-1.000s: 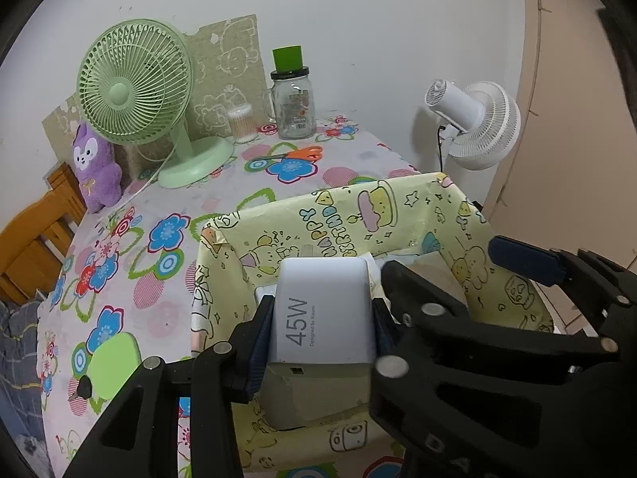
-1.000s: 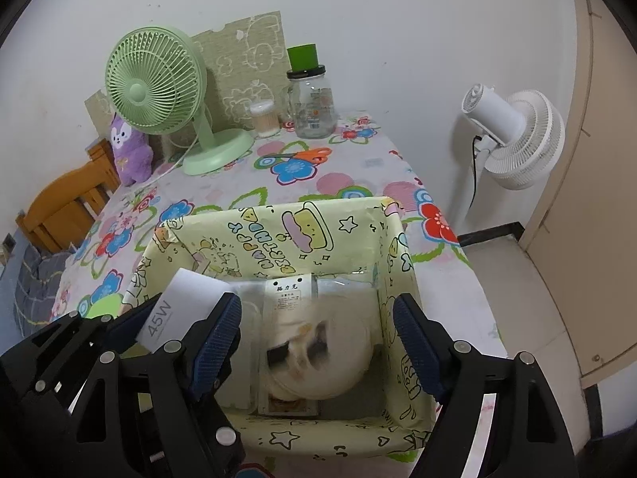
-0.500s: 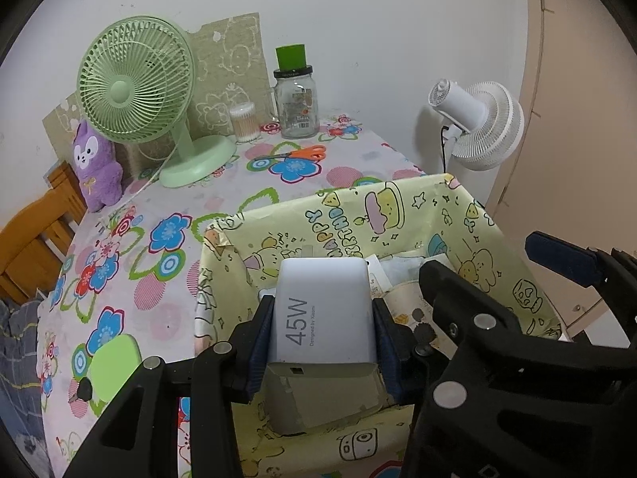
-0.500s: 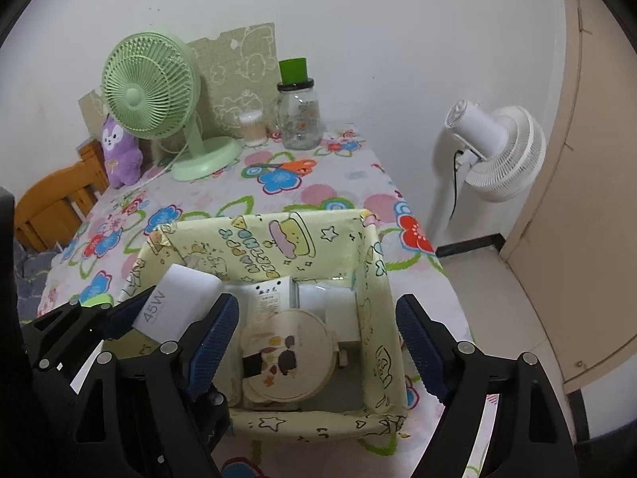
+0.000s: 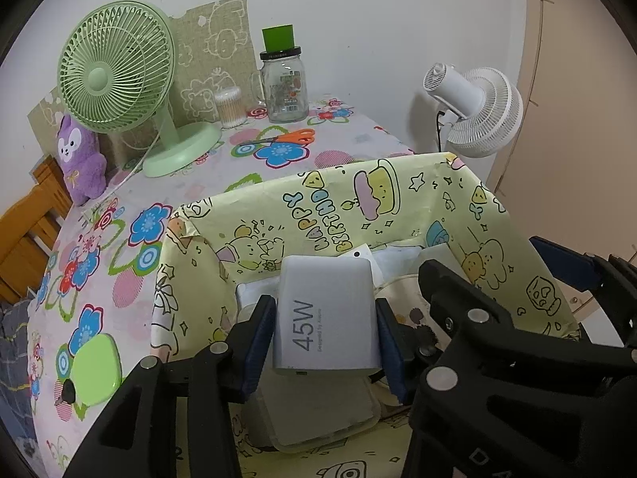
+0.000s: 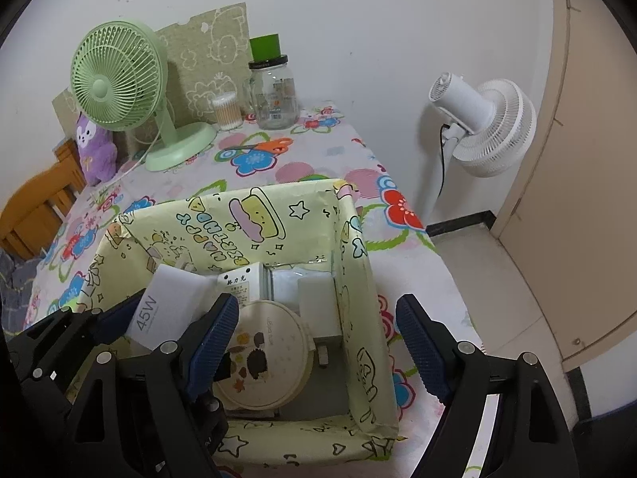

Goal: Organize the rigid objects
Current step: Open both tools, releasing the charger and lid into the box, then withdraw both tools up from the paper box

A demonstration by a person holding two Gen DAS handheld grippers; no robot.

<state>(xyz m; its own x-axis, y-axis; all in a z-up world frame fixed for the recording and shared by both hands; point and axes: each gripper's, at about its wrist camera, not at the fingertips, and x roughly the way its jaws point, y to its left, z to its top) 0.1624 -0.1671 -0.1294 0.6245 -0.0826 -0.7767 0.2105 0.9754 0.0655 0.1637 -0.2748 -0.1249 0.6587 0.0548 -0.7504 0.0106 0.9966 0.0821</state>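
My left gripper is shut on a white 45W charger box and holds it over the left part of a yellow cartoon-print box. The charger box also shows in the right wrist view. My right gripper is open and empty above the yellow box. Inside the box lie a round cream tin, a small white carton with black characters and a white block.
On the flowered tablecloth stand a green desk fan, a glass jar with a green cup on it, a cotton-swab tub, orange scissors, a purple plush and a green pad. A white floor fan stands right of the table.
The right gripper has risen and drawn back to the right, so more of the box interior shows. The left gripper still holds the charger box over the yellow box, nearly unmoved.
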